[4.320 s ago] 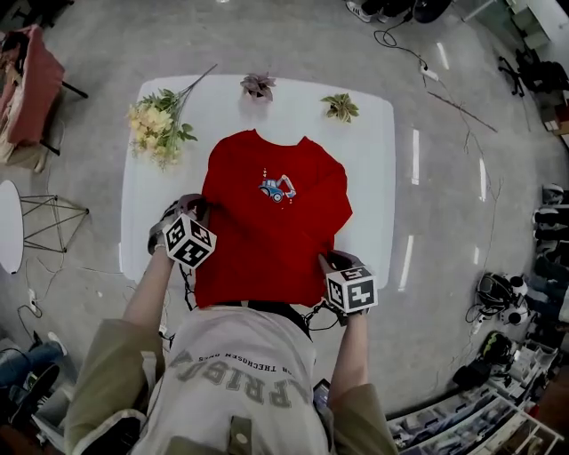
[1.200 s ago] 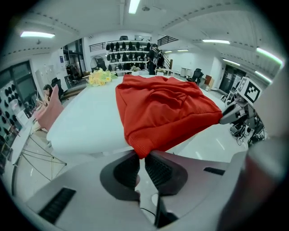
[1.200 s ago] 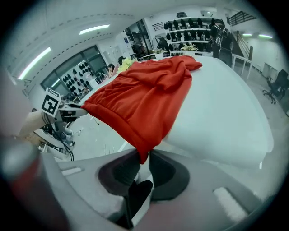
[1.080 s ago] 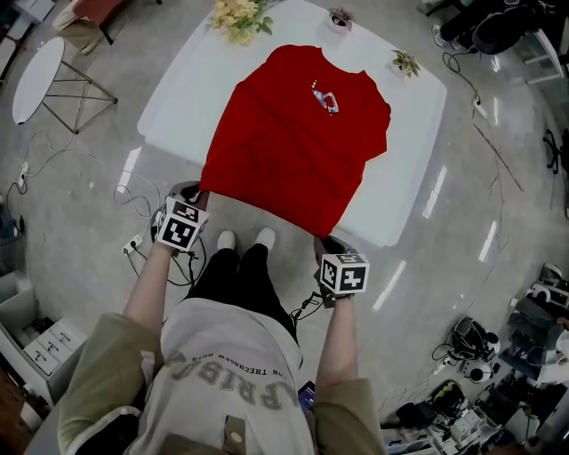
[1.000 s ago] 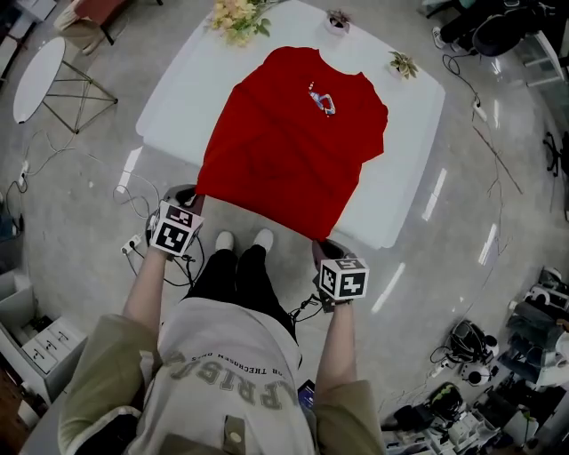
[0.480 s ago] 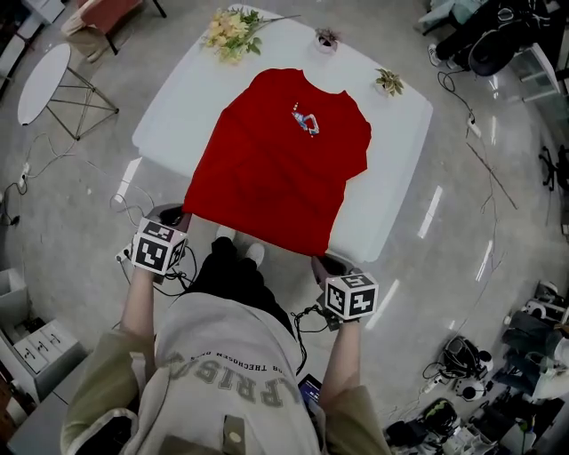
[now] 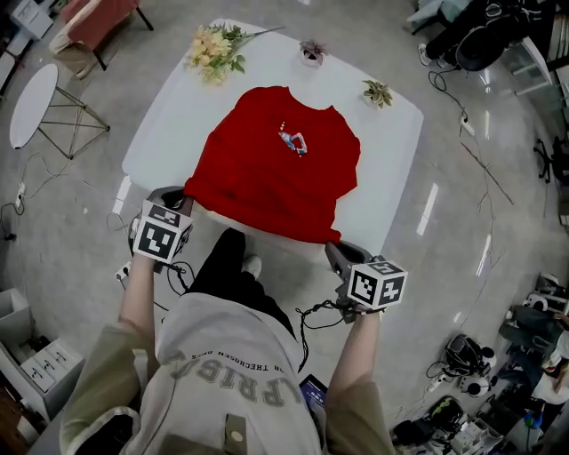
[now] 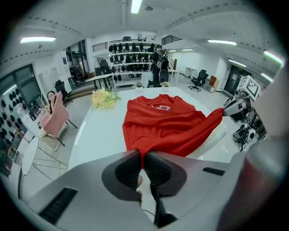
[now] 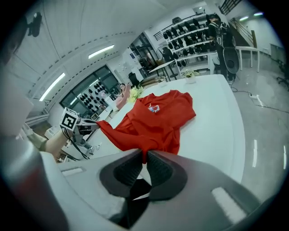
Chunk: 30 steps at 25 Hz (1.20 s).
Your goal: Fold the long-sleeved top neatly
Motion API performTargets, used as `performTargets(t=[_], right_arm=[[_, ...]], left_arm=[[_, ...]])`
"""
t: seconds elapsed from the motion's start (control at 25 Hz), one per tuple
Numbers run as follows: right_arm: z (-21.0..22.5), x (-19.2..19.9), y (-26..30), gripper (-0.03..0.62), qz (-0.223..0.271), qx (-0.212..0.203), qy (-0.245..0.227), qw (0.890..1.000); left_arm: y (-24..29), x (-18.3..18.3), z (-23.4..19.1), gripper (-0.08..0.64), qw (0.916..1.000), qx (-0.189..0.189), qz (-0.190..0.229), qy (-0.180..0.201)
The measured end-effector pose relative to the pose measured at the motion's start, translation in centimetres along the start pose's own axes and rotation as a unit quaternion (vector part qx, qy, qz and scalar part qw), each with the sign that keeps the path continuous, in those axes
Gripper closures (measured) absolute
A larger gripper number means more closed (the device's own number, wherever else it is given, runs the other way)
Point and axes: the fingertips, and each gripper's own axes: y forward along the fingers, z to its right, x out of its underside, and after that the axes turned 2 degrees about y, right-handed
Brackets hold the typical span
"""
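Note:
The red long-sleeved top [image 7: 267, 173] lies front up on the white table [image 7: 173, 120], sleeves folded in, with a small print on the chest. Its hem reaches past the near table edge and is held up at both corners. My left gripper [image 7: 181, 198] is shut on the left hem corner, and the left gripper view shows red cloth [image 8: 165, 122] pinched between the pads of that gripper [image 8: 142, 160]. My right gripper [image 7: 332, 252] is shut on the right hem corner, and the right gripper view shows the cloth [image 9: 153, 119] clamped in it [image 9: 144, 158].
A bunch of pale flowers [image 7: 213, 49] and two small potted plants [image 7: 311, 51] [image 7: 377, 91] stand along the table's far edge. A round side table [image 7: 31, 93] and a chair with pink cloth [image 7: 89, 18] are at the left. Cables lie on the floor.
Both grippers have risen and moved toward the table, carrying the hem corners with them. Less of the top hangs over the near edge than a second ago.

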Motion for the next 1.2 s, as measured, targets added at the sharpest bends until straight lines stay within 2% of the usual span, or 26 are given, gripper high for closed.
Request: performTargets(t=[0.12, 0.4, 0.68, 0.84, 1.0, 1.2], right_arm=[[0.8, -2.5, 0.3, 0.561, 0.006, 0.009, 0.012, 1.0], [3.1, -7.9, 2.2, 0.561, 0.017, 0.026, 0.085, 0.996], [6.0, -14.8, 4.0, 0.561, 0.035, 0.071, 0.104, 0.991], [8.1, -18.5, 5.2, 0.561, 0.049, 0.08, 0.121, 0.988], [10.2, -21.5, 6.4, 0.561, 0.05, 0.096, 0.125, 0.986], [12.8, -24.1, 8.5, 0.561, 0.028, 0.134, 0.12, 0.983]], left_arm=[[1.4, -3.0, -1.1, 0.536, 0.9999, 0.007, 0.001, 0.008], [5.8, -9.4, -4.2, 0.535, 0.9988, 0.04, -0.012, 0.024], [10.7, -16.3, -6.4, 0.535, 0.9961, 0.071, -0.008, 0.052], [13.5, -19.6, -7.4, 0.535, 0.9945, 0.083, -0.009, 0.063], [16.1, -22.6, -8.1, 0.535, 0.9935, 0.083, -0.005, 0.078], [19.3, -24.8, -8.7, 0.535, 0.9936, 0.062, -0.007, 0.094]])
